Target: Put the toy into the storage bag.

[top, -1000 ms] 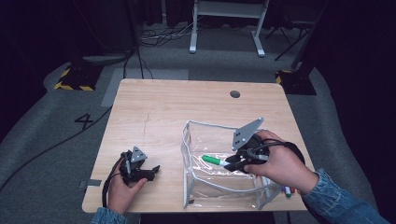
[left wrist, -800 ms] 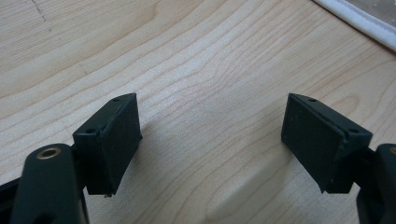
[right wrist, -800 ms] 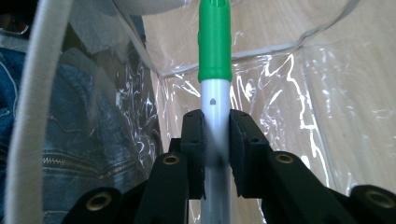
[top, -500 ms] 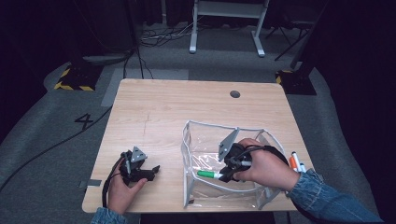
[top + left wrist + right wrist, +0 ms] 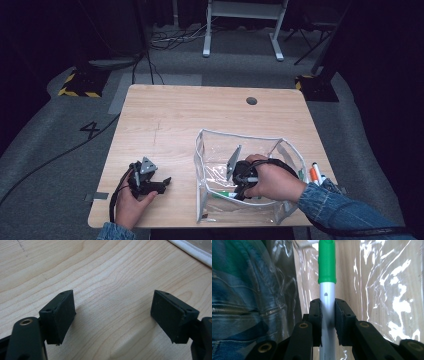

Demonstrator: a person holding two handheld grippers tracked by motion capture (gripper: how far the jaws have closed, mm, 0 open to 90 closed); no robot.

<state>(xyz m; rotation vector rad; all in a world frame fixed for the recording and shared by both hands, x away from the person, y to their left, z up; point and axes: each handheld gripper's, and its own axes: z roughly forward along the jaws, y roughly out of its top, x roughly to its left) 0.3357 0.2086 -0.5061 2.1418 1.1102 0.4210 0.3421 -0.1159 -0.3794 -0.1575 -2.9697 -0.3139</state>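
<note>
Since a second ago, my right gripper [image 5: 239, 186] had sunk into the clear plastic zip pouch [image 5: 215, 150], jaws pinching the green-capped grey marker [image 5: 327, 290] inside it. My left gripper [image 5: 112, 315] rested spread over the wooden table [image 5: 170, 120].

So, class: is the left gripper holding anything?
No: in the left gripper view the left gripper has its jaws wide apart, with just bare table between them.

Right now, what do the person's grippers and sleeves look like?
Both grippers, left gripper and right gripper, are black with flat rectangular pads, brass-coloured pivot pins, a grey three-cornered plate on top and a trailing black cable. The sleeves are blue denim.
</note>
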